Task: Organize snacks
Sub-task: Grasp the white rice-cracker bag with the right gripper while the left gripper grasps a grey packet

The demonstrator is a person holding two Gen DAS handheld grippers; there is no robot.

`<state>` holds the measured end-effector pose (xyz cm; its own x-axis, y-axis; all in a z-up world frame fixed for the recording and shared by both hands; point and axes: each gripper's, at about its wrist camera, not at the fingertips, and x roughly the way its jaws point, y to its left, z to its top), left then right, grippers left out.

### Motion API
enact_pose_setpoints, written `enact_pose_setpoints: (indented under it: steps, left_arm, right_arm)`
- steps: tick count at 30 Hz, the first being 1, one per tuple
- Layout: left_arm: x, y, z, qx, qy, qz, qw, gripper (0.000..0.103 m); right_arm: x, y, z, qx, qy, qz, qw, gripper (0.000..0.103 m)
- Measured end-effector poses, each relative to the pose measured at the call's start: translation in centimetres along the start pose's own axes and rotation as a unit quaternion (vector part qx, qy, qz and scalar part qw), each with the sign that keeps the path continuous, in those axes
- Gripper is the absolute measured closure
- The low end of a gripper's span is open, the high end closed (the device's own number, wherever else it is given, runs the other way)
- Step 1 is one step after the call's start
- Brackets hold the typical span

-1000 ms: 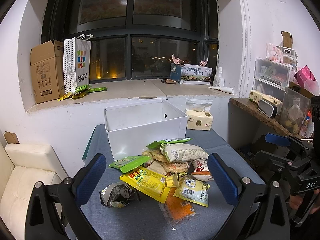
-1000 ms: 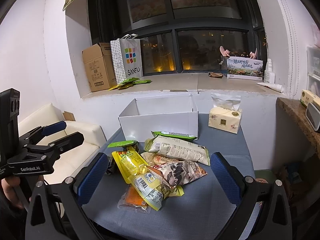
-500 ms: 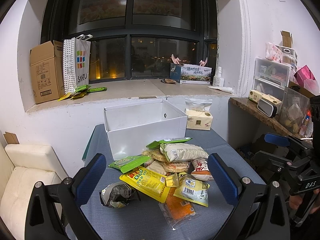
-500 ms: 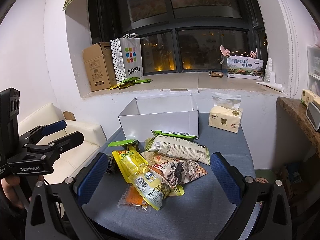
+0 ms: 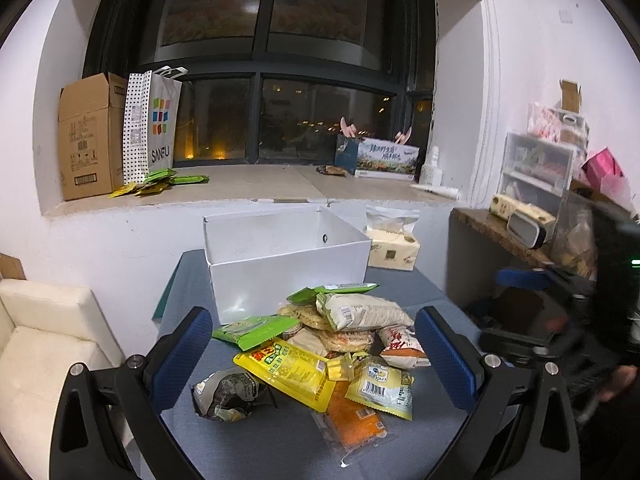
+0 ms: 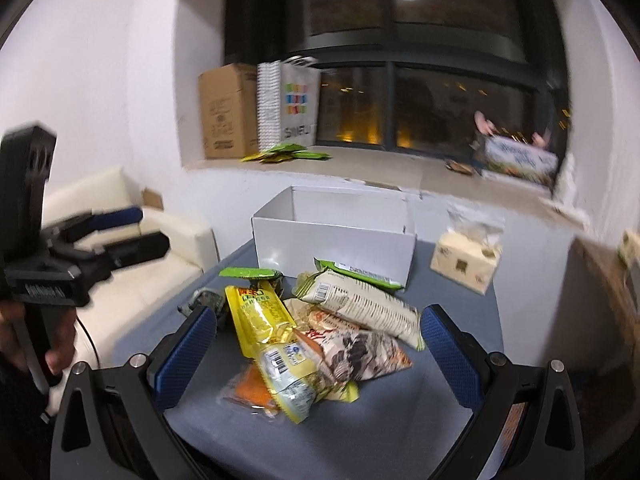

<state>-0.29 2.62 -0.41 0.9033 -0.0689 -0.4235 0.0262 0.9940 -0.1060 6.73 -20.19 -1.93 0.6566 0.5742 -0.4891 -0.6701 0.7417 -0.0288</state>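
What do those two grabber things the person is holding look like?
Both are black frames with silver bolts. The left gripper and the right gripper each have two fingers with bumpy blue pads. The left one's side carries white lettering, and a thin black cable hangs beside its handle. No sleeves show.

The snack packets (image 5: 320, 356) were glossy plastic film, crinkled and catching the light, and lay on a matt blue-grey cloth (image 5: 404, 284) covering the table. The white box (image 5: 280, 264) at the far side looked like smooth matt cardboard, while the brown carton (image 5: 86, 136) on the stone-like sill was plain rough cardboard beside a smooth paper bag (image 5: 152, 124). Both grippers had matt black plastic frames with blue textured pads (image 6: 184, 356) and small shiny metal screws.
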Motion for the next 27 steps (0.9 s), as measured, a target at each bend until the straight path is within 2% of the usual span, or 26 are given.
enact_pose_setpoints:
  steps: [4,7,12,15,20,22,24,25,26,27]
  left_arm:
    - [0.5,1.1,-0.8,-0.008,0.013,0.003,0.9999,0.000]
    - [0.8,1.5,-1.5,-0.009,0.029,-0.009,0.9995,0.000]
    - [1.4,1.5,-2.4,0.004,0.053,-0.017,0.9984,0.000]
    - [1.6,1.9,-2.8,0.002,0.064,-0.024,0.9976,0.000]
    - [2.3,3.2,-3.8,-0.012,0.081,-0.022,0.9964,0.000]
    - [2.5,3.8,-4.1,-0.019,0.084,-0.021,0.9960,0.000]
    - [2.7,4.4,-4.4,-0.023,0.088,-0.021,0.9956,0.000]
    - [2.8,4.6,-4.5,-0.023,0.090,-0.018,0.9955,0.000]
    - [2.9,4.8,-4.7,-0.021,0.090,-0.016,0.9956,0.000]
    - [3.0,5.0,-4.8,-0.019,0.091,-0.016,0.9956,0.000]
  right_arm:
    - [4.1,-1.5,0.3,-0.032,0.029,0.019,0.999,0.000]
    - [8.0,-3.0,0.8,-0.055,0.051,0.005,0.997,0.000]
    - [16.1,-5.6,0.8,-0.073,0.156,0.048,0.984,0.000]
    - [19.4,-6.2,0.2,-0.084,0.202,0.071,0.973,0.000]
    - [22.8,-6.7,0.1,-0.077,0.229,0.103,0.965,0.000]
    - [24.2,-6.5,0.0,-0.088,0.238,0.098,0.962,0.000]
    - [25.4,-5.9,-0.6,-0.111,0.254,0.094,0.956,0.006]
    - [25.6,-5.8,-0.9,-0.126,0.256,0.089,0.954,0.014]
    - [25.4,-5.6,-0.9,-0.138,0.248,0.086,0.955,0.029]
    - [25.1,-5.7,-0.7,-0.141,0.242,0.089,0.956,0.034]
